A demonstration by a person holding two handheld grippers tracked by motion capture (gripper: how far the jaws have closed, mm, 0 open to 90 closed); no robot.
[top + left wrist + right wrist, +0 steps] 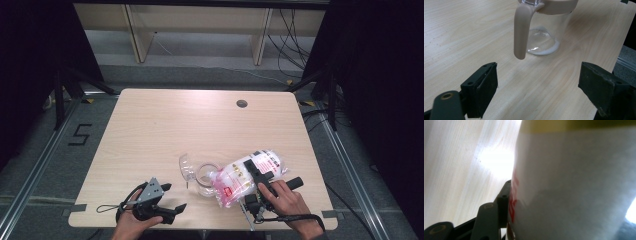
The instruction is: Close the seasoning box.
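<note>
A clear pitcher (pixel 196 173) with a beige lid and handle stands near the table's front middle. In the left gripper view the pitcher (pixel 549 30) is straight ahead, its handle (pixel 520 32) pointing toward me. My left gripper (pixel 174 196) rests open at the front left, a short way from the pitcher; the left gripper (pixel 539 85) has bare tabletop between its jaws. A plastic bag (pixel 245 176) of white contents with red print lies tilted against the pitcher's right side. My right gripper (pixel 253 174) is shut on it; the bag (pixel 574 182) presses against one finger (pixel 503 202), and the other finger is hidden.
The wooden table (pixel 165 125) has a dark cable hole (pixel 241 103) at the back right. Its front edge runs just under both hands. Dark curtains flank the table and a pale shelf frame (pixel 135 35) stands on the floor beyond it.
</note>
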